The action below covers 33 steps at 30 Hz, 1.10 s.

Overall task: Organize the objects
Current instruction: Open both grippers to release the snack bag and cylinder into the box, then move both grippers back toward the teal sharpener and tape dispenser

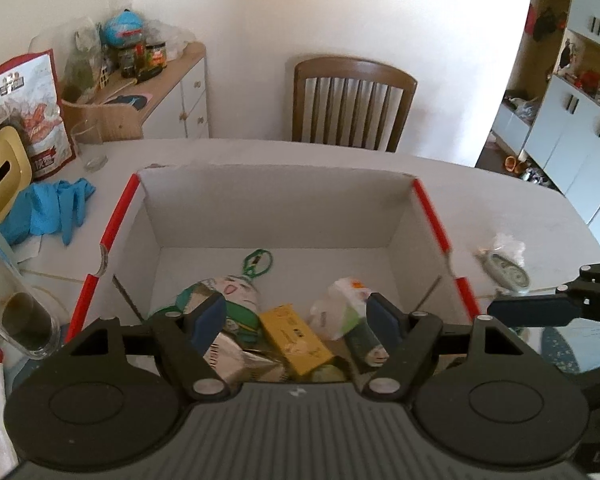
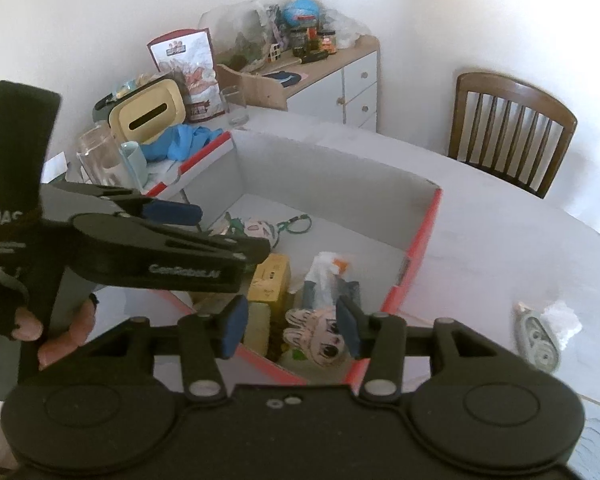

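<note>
A white cardboard box [image 1: 276, 204] with red rims stands on the table and shows in the right wrist view [image 2: 324, 168] too. Inside lie a yellow packet [image 1: 296, 336], a plush pouch with a green loop [image 1: 236, 296], a white plastic bag [image 1: 340, 304] and a cartoon-face item [image 2: 320, 340]. My left gripper [image 1: 296, 320] is open and empty over the box's near side. My right gripper [image 2: 294, 328] is open and empty above the box's near corner. A correction tape roller [image 1: 508, 272] lies on the table right of the box, also in the right wrist view [image 2: 540, 340].
Blue gloves [image 1: 52, 208], a drinking glass [image 1: 90, 144], a yellow tissue box [image 1: 0, 172] and a red snack bag [image 1: 32, 108] stand left of the box. A wooden chair [image 1: 352, 104] is behind the table. A cluttered cabinet [image 1: 172, 92] stands at back left.
</note>
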Each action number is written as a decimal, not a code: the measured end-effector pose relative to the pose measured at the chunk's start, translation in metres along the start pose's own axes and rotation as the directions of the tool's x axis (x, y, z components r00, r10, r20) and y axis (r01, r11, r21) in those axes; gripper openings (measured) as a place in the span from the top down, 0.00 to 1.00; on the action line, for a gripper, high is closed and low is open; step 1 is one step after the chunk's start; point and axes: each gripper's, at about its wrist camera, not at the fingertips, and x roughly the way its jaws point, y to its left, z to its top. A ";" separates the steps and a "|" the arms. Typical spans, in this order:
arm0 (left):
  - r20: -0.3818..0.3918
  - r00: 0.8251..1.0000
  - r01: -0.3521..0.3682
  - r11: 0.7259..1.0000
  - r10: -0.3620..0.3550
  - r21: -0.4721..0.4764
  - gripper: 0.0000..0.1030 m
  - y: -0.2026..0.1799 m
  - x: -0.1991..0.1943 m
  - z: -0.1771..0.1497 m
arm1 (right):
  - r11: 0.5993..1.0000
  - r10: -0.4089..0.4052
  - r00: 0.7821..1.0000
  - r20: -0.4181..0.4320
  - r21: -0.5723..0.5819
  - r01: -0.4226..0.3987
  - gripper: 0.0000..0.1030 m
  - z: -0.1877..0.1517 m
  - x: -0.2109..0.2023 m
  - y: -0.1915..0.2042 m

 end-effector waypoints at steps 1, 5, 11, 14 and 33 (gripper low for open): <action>0.005 1.000 0.003 1.000 -0.003 0.002 0.25 -0.003 -0.003 0.000 | 1.000 0.000 1.000 0.003 0.003 0.000 0.50 -0.001 -0.003 -0.002; 0.021 1.000 0.010 1.000 -0.011 0.016 0.21 -0.018 -0.014 0.000 | 1.000 -0.010 1.000 0.020 0.013 0.010 0.41 -0.008 -0.016 -0.013; 0.037 0.999 0.027 0.999 -0.029 0.033 0.20 -0.043 -0.028 -0.001 | 1.000 -0.007 0.999 0.032 0.024 0.007 0.39 -0.021 -0.038 -0.031; 0.043 0.998 0.038 0.999 -0.040 0.039 0.20 -0.057 -0.032 -0.001 | 1.000 -0.014 0.999 0.037 0.023 0.014 0.33 -0.029 -0.049 -0.039; 0.036 0.994 0.097 0.992 -0.100 0.086 0.00 -0.162 -0.022 -0.016 | 0.993 -0.103 0.994 0.046 0.069 0.099 0.11 -0.074 -0.102 -0.137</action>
